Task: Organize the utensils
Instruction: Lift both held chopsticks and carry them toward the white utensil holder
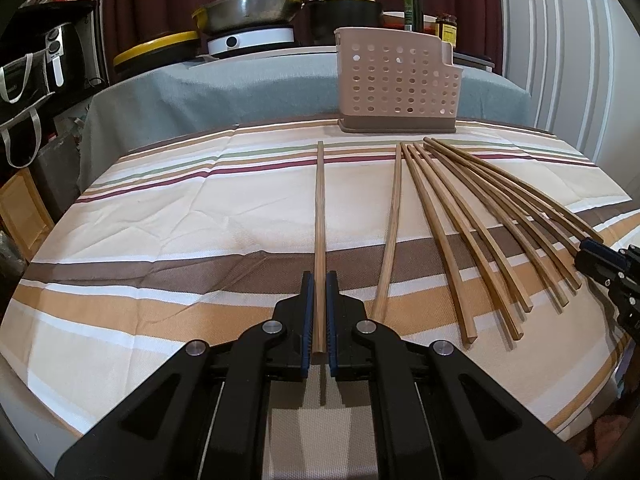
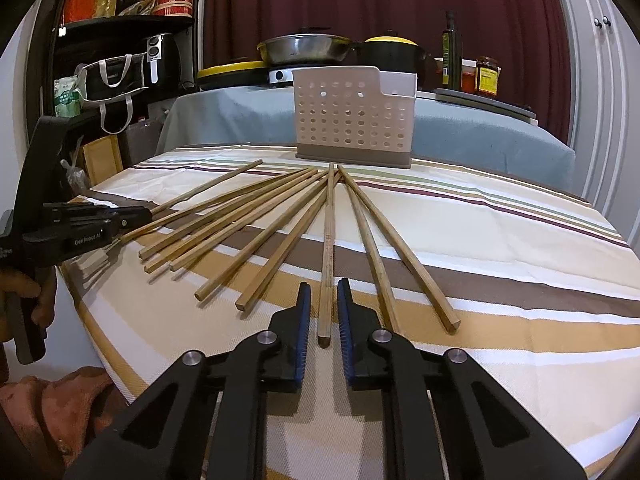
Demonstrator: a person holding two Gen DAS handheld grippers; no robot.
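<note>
Several long wooden chopsticks lie fanned out on a striped tablecloth, tips toward a beige perforated utensil holder standing at the far end. My left gripper is shut on the near end of the leftmost chopstick, which lies flat and points straight ahead. In the right wrist view my right gripper is open, its blue pads straddling the near end of another chopstick with a small gap on each side. The holder stands beyond it. The left gripper shows at the left.
Behind the holder stands a table under a blue-grey cloth with pans, a black pot, an oil bottle and jars. A dark shelf with an air fryer and bags is at the left. White cabinet doors are at the right. A hand holds the left gripper's handle.
</note>
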